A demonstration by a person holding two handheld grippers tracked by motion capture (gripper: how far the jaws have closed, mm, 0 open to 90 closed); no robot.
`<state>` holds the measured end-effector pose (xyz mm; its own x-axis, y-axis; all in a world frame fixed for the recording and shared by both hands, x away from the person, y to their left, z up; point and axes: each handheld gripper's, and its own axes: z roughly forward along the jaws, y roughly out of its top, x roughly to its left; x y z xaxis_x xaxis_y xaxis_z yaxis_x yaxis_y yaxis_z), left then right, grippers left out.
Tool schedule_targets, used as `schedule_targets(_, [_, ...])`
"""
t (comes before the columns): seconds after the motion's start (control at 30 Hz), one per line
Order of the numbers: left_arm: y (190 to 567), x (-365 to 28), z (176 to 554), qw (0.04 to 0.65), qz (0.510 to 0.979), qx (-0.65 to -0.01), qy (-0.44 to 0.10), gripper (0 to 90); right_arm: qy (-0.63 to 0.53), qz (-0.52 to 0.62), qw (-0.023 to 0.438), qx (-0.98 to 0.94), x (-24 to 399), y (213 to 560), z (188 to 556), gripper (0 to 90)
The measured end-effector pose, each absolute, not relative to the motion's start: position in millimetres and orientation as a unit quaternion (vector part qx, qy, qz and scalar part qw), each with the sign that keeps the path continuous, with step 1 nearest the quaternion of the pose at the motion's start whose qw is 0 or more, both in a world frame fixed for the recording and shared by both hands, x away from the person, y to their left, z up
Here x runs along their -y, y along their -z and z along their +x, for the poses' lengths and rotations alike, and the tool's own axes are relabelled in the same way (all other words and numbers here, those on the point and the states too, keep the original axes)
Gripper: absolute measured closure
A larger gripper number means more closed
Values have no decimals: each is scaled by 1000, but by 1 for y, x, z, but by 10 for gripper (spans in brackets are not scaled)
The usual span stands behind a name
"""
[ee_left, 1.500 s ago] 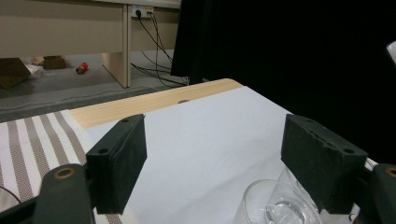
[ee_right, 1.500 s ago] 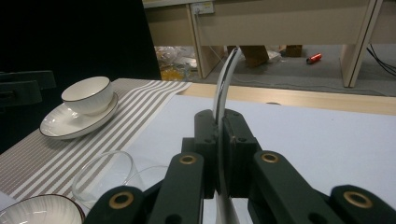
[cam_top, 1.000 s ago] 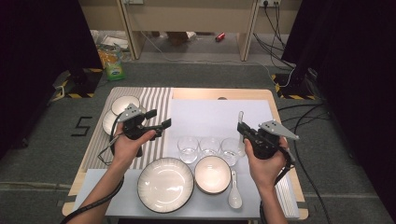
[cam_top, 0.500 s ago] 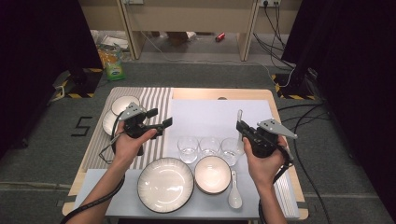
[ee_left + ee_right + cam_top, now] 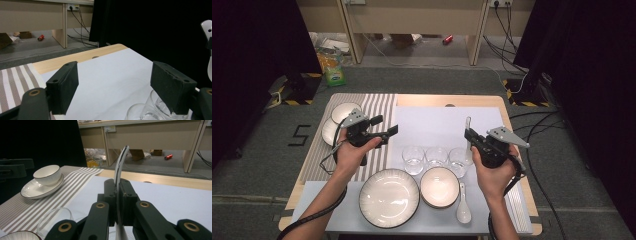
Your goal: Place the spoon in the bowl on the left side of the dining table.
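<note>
**Spoon Held Upright as Both Hands Kept Still**

Nothing had shifted since the earlier frames: both hands and everything on the table kept their places. From the high view, the right gripper [image 5: 470, 134] hovered above the right side of the table [image 5: 452, 100], beside the row of three glasses [image 5: 436, 156], with a thin pale strip rising from its tip. The right gripper view made plain what that strip was: a white spoon [image 5: 120, 162] with a dark edge, seen edge-on, curving upward from between the black jaws, which were clamped tight on its lower part. The same view showed a small bowl on a saucer [image 5: 47, 175] standing on the striped mat [image 5: 75, 185], well off to one side.

The left gripper [image 5: 391, 131] hung over the edge of the striped mat. Its own view showed the jaws spread wide with nothing between them, the white sheet [image 5: 112, 75] beyond, and two glass rims low at the right. A second spoon [image 5: 463, 210] lay flat by the smaller near bowl [image 5: 440, 186], beside the large bowl [image 5: 389, 197].
</note>
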<state>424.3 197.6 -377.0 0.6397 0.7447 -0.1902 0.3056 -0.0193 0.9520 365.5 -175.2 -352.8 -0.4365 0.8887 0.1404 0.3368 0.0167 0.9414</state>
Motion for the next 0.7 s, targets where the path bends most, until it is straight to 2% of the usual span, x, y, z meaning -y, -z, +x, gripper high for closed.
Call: schedule_targets(0.7, [373,-192,428,591,690,-376,-185,219,-532,458,262,-663,173,351,367,859])
